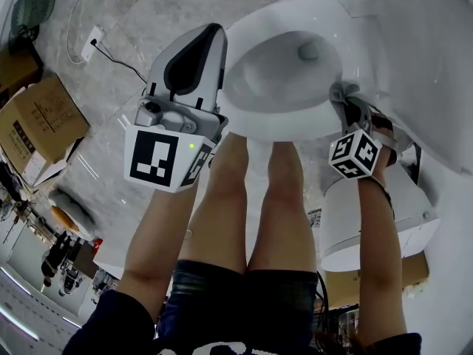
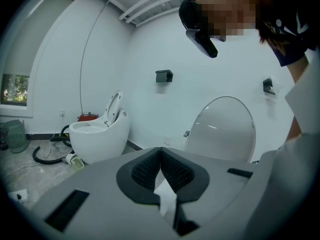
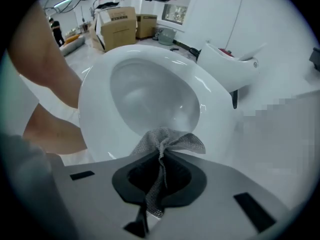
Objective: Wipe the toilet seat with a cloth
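So the right gripper (image 3: 161, 155) is pinched tight on the grey cloth (image 3: 175, 140), which is down at the toilet seat (image 3: 92, 104) rim, probably touching it. The left gripper (image 2: 160, 159) is closed on nothing. I'd press the cloth flat and drag it slowly along the rim.

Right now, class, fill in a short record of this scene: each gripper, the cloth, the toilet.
Left gripper: jaws shut, nothing between them
Right gripper: jaws shut on grey mesh cloth
Cloth position: at the rim of the white oval toilet seat
Toilet lid: raised
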A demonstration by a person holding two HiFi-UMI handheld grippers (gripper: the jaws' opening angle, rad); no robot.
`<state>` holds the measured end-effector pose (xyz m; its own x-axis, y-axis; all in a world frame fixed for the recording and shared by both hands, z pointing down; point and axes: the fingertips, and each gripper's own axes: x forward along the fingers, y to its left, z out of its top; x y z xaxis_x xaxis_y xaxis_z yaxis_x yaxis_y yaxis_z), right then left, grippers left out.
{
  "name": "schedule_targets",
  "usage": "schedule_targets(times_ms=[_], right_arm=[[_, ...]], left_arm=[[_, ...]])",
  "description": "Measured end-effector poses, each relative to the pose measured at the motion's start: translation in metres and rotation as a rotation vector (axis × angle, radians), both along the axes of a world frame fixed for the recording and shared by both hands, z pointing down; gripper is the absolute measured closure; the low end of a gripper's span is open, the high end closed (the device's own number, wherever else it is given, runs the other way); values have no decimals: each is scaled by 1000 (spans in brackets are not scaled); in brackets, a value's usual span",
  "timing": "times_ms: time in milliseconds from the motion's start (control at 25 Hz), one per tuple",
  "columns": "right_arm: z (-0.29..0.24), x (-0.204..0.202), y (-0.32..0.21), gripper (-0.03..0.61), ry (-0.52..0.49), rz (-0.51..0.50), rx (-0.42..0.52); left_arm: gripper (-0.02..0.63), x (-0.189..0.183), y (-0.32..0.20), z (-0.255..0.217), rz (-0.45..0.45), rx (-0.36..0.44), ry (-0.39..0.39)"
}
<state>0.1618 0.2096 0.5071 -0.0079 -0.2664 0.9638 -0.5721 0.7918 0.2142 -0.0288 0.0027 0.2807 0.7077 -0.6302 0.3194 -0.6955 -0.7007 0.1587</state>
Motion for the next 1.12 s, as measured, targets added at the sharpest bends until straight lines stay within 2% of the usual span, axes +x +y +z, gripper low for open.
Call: schedule_targets(times_ms=[200, 480, 600, 720, 960, 1040, 1120], right_arm=[[5, -25, 13, 546, -37, 48, -20], [9, -139, 31, 546, -241, 39, -93], [6, -160, 33, 546, -302, 20, -114], [11, -135, 31, 546, -304, 44, -131], [13, -25, -1, 546, -185, 159, -65], [9, -10, -10, 546, -164, 187, -41], [11, -12, -9, 546, -158, 204, -45]], left_arm=[[594, -5, -1, 1, -7, 1, 4], [594, -9, -5, 5, -22, -3, -1], [594, -8, -4, 6, -20, -7, -2], [594, -6, -3, 6, -17, -10, -2], [594, -3, -3, 7, -9, -14, 5], [594, -1, -4, 8, -7, -15, 5], [594, 0, -4, 8, -8, -15, 5]])
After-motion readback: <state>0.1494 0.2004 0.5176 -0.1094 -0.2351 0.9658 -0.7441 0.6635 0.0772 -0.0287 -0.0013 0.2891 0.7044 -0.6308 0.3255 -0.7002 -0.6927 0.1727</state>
